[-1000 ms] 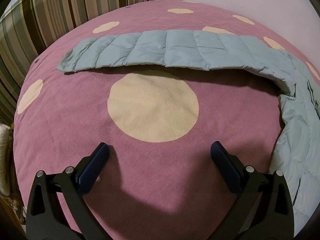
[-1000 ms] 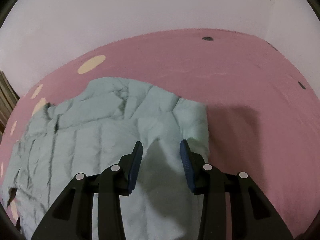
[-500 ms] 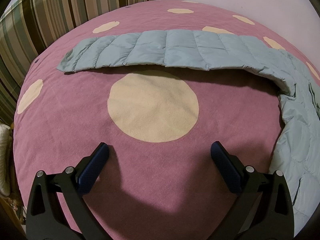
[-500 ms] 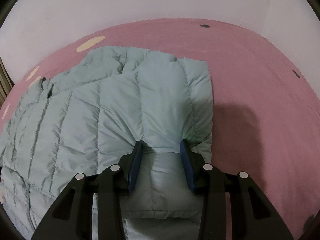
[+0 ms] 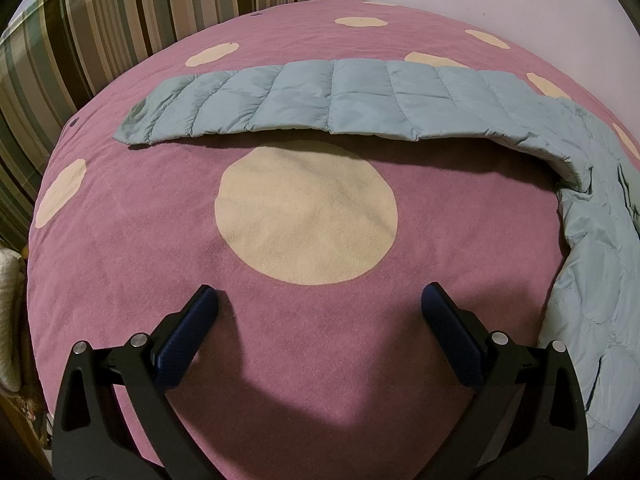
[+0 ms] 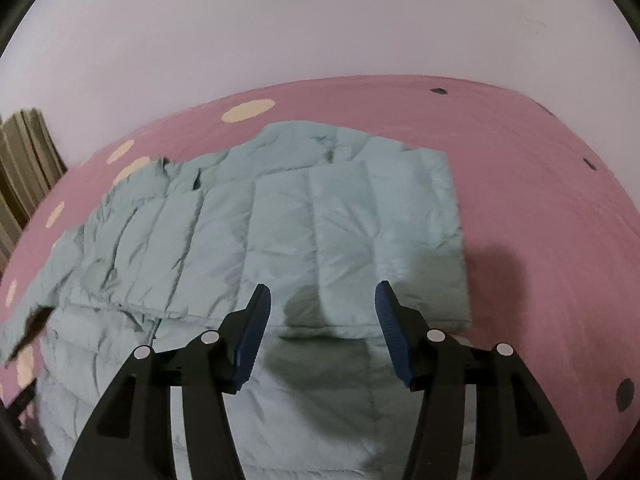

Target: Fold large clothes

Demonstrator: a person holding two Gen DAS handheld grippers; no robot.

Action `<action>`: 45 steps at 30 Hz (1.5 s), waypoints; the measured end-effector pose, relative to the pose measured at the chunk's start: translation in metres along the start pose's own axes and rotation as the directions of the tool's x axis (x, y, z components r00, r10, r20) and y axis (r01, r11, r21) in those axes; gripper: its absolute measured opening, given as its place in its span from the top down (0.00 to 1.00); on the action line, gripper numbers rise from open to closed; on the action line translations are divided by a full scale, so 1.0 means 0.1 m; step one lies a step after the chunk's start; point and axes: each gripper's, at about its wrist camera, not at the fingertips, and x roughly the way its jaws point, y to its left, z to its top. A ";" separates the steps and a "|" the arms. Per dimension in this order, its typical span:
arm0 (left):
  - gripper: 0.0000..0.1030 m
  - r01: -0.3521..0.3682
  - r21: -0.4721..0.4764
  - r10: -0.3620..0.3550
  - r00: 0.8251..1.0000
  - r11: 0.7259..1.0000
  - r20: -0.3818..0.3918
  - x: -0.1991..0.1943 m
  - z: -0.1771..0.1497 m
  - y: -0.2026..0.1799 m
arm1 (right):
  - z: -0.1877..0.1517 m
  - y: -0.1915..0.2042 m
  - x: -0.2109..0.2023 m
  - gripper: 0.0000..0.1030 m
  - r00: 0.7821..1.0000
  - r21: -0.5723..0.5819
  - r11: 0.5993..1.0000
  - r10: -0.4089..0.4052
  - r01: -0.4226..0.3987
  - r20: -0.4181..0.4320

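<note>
A pale blue-green quilted puffer jacket lies on a pink bedspread with cream dots. In the left wrist view one sleeve (image 5: 320, 100) stretches straight out to the left across the bed, and the jacket body (image 5: 592, 272) runs down the right edge. My left gripper (image 5: 320, 304) is open and empty over bare bedspread, short of the sleeve. In the right wrist view the other sleeve (image 6: 352, 232) lies folded across the jacket body (image 6: 120, 248). My right gripper (image 6: 322, 300) is open and empty just above that folded sleeve's end.
The pink bedspread (image 5: 120, 280) has a large cream dot (image 5: 306, 216) right ahead of the left gripper. A striped cushion or headboard (image 5: 80, 40) rises at the far left. A pale wall (image 6: 320, 20) stands behind the bed. Bare bedspread (image 6: 540, 220) lies right of the jacket.
My right gripper was shut on the sleeve, carried it across the jacket body, then opened and let it go and drew back. The left gripper has not moved.
</note>
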 end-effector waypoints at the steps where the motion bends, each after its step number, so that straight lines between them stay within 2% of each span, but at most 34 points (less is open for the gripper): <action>1: 0.02 0.000 0.000 0.000 1.000 1.000 0.000 0.00 0.00 -0.01 | 0.01 0.03 0.01 0.47 1.000 -0.006 1.000 0.001 -0.001 0.000; 9: 0.02 -0.001 0.000 0.001 1.000 1.000 0.000 0.00 0.00 -0.01 | -0.01 0.12 0.22 0.46 0.999 -0.015 0.999 -0.036 0.036 -0.034; 12: 0.02 -0.001 0.001 0.001 1.000 1.000 0.000 0.00 0.00 0.00 | -0.07 0.10 0.31 0.42 0.997 -0.024 0.998 -0.052 0.051 -0.052; 17: 0.02 -0.001 0.001 0.001 1.000 1.000 0.000 0.00 0.00 -0.01 | -0.15 0.05 0.45 0.40 0.996 -0.017 0.998 -0.054 0.053 -0.071; 27: 0.02 0.005 -0.005 -0.005 1.000 1.000 0.000 0.01 0.00 -0.01 | -0.20 0.08 0.48 0.39 0.996 -0.028 0.998 -0.063 0.061 -0.055; 31: 0.02 0.027 -0.007 -0.027 1.000 1.000 -0.002 -0.01 0.01 0.01 | -0.18 0.06 0.49 0.39 0.997 -0.027 0.998 -0.059 0.058 -0.056; 35: 0.02 0.065 0.034 -0.065 0.998 0.997 -0.007 -0.04 0.04 0.08 | -0.16 0.06 0.51 0.35 0.997 -0.028 0.999 -0.047 0.045 -0.055; 40: 0.02 0.059 -0.027 -0.057 0.997 0.998 0.059 -0.07 0.22 0.46 | -0.15 0.09 0.53 0.26 0.998 -0.044 0.999 -0.034 0.031 -0.057; 45: 0.02 0.060 -0.152 -0.050 0.996 0.986 0.072 0.13 0.57 1.04 | -0.14 0.10 0.54 0.25 0.998 -0.043 0.999 -0.029 0.027 -0.056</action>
